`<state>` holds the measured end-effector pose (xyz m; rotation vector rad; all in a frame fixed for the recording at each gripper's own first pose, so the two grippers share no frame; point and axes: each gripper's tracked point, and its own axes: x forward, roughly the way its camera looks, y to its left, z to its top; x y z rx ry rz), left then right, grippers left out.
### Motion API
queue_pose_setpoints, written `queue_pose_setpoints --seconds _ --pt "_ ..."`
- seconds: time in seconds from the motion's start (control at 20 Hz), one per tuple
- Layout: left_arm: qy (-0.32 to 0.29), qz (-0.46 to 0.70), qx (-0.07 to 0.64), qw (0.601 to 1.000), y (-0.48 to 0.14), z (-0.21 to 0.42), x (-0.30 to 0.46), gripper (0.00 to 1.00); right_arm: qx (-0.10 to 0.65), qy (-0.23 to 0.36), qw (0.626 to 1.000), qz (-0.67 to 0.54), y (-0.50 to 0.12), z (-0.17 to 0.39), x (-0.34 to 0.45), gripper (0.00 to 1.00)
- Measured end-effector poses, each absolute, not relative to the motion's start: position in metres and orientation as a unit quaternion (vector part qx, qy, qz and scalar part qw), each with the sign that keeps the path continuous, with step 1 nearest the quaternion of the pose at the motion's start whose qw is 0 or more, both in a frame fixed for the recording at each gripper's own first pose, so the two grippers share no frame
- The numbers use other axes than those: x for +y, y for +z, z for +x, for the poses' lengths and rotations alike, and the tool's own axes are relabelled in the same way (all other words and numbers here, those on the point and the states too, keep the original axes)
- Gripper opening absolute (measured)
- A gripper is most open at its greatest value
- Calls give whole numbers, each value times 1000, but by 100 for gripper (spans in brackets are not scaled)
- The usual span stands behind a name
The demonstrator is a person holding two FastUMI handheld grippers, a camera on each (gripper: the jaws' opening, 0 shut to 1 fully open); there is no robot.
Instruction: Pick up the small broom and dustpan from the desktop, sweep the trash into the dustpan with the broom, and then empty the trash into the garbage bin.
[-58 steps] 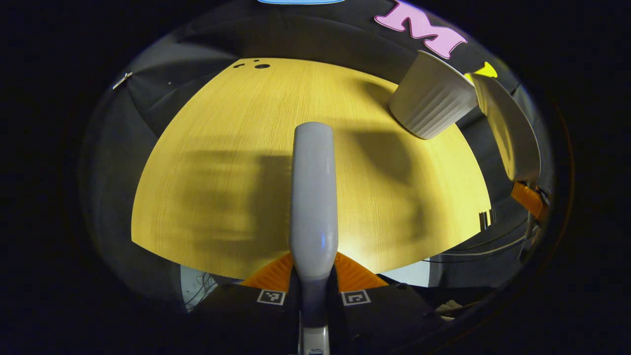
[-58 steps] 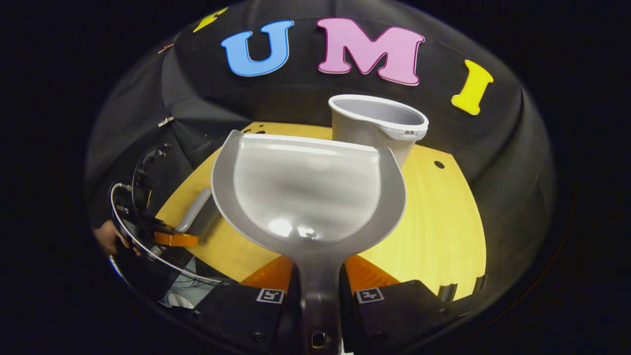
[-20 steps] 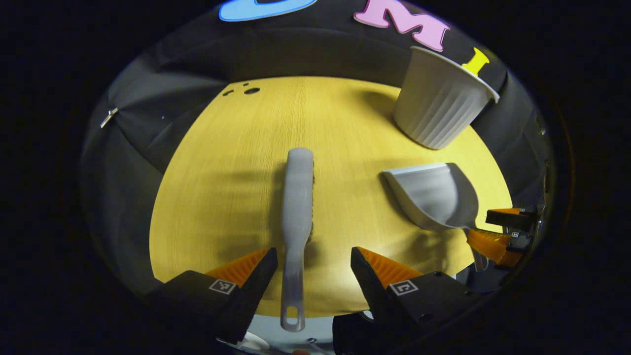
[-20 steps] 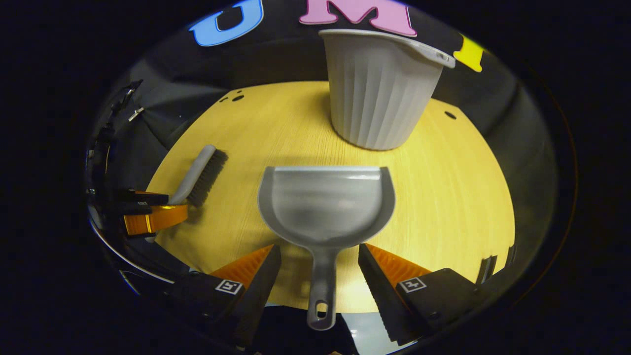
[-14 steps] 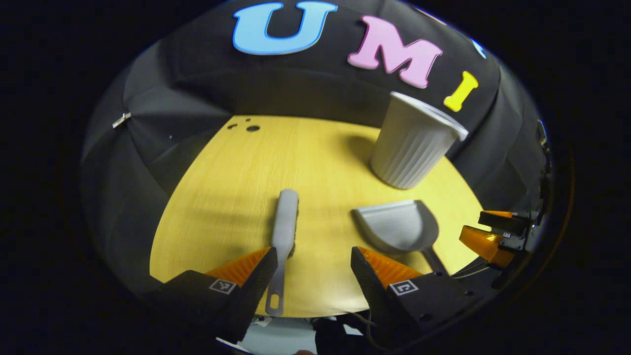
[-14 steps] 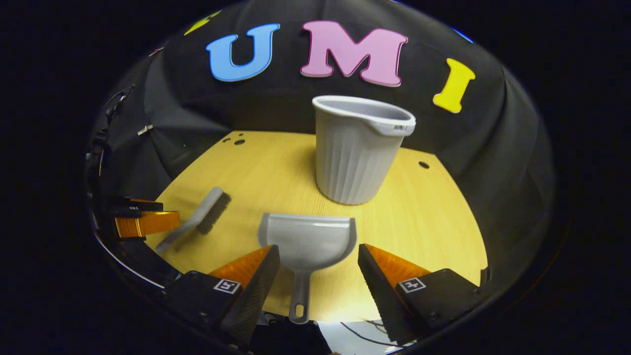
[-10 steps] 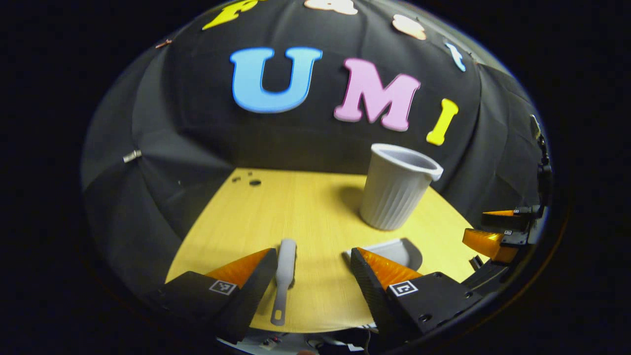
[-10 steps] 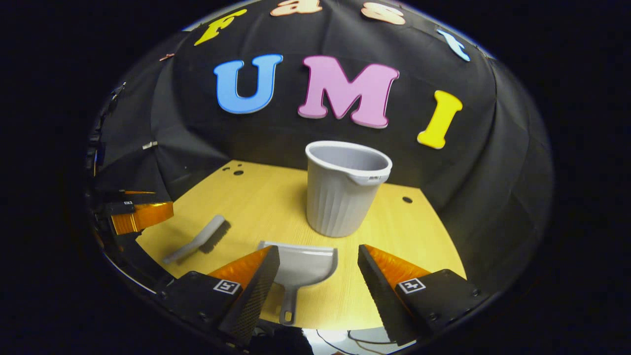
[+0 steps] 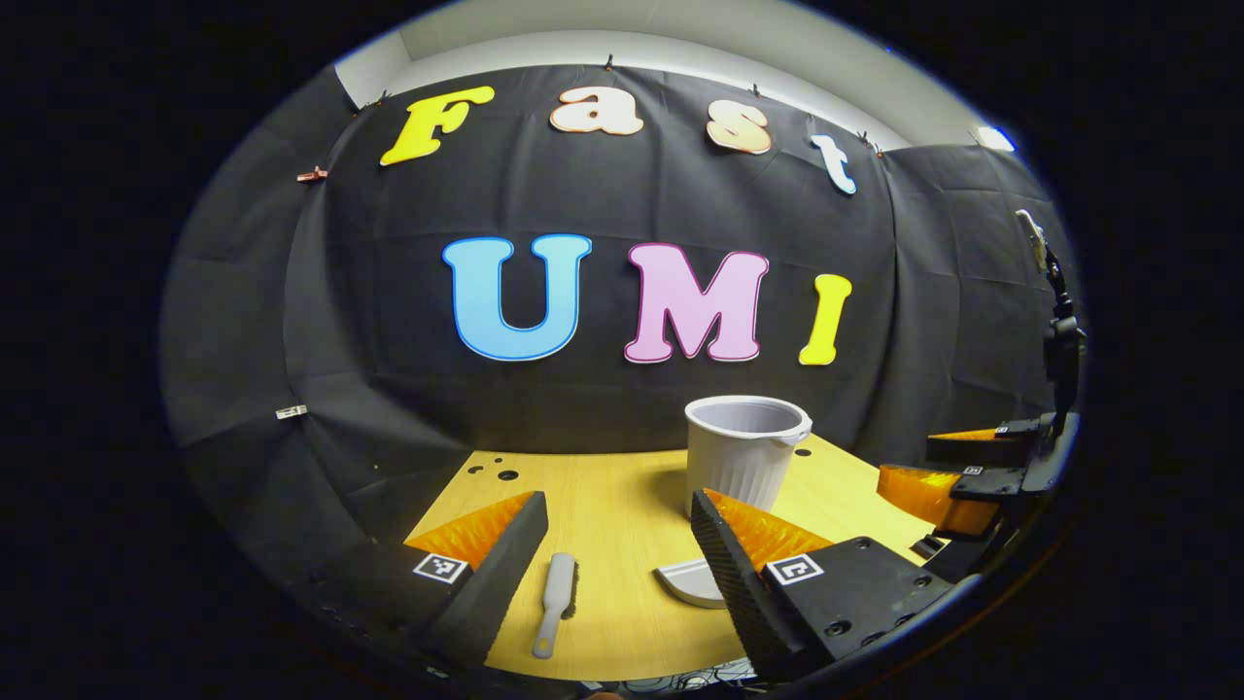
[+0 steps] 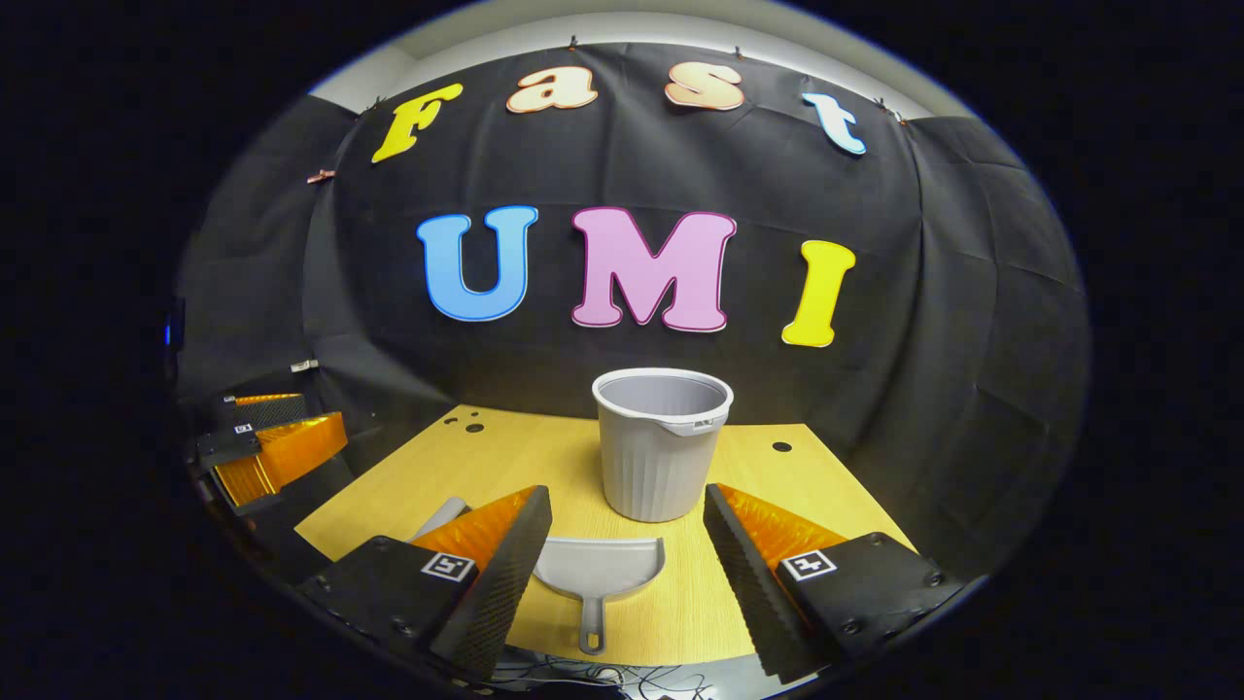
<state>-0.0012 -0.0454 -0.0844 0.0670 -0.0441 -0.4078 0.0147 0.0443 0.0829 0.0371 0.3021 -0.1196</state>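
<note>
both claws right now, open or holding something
left claw: open, holding nothing; broom lies on the desk.
right claw: open, holding nothing; dustpan lies on the desk.

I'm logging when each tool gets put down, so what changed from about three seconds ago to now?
The left gripper let go of the broom and the right gripper let go of the dustpan. Both tools now lie flat on the table, and both grippers, open, have pulled up and back. The garbage bin stayed upright in place.
</note>
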Motion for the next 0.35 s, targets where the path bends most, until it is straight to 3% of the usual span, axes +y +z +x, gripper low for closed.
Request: queue_pose_setpoints --seconds 0.35 --pt "-169 18 -34 985 -77 -13 -41 96 151 -47 987 30 77 2 51 98"
